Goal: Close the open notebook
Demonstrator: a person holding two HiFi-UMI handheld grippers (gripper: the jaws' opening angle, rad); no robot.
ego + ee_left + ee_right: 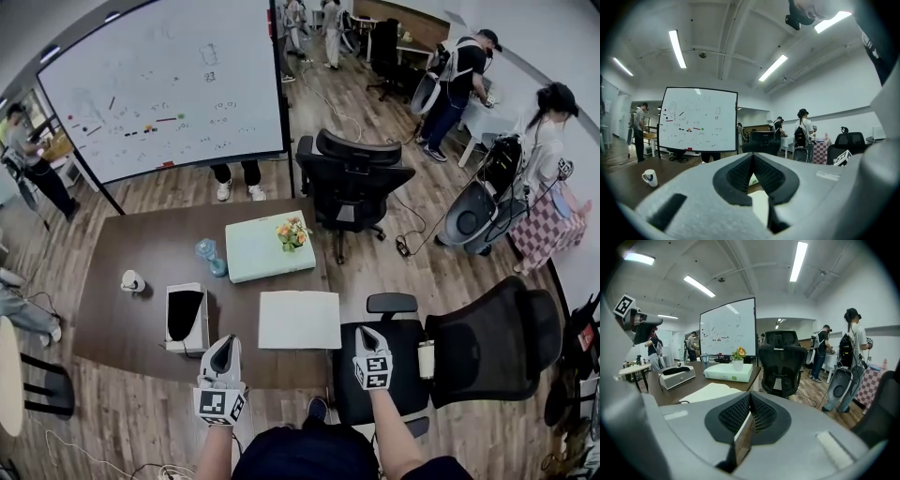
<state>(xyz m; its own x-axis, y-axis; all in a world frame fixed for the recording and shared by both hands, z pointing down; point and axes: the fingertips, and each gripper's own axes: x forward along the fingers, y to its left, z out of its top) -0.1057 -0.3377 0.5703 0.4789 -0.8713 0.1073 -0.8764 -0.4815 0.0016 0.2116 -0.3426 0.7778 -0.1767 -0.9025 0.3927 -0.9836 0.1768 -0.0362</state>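
Observation:
The notebook (298,319) lies flat on the brown table (122,234) near its front edge, white pages up; in the right gripper view its pale pages (710,391) sit just left of the jaws. My left gripper (226,343) hovers over the front edge, left of the notebook and beside the white box, with its jaws together and nothing in them (753,157). Off the table's right corner and above a chair seat, my right gripper (364,332) is shut and empty too (750,394). Neither gripper touches the notebook.
A white box with a black opening (185,316) stands left of the notebook. Behind it are a pale green box (262,248) with flowers (292,232), a blue bottle (207,251) and a white mug (132,280). Black office chairs (352,178) (487,337) flank the table; a whiteboard (164,84) stands beyond.

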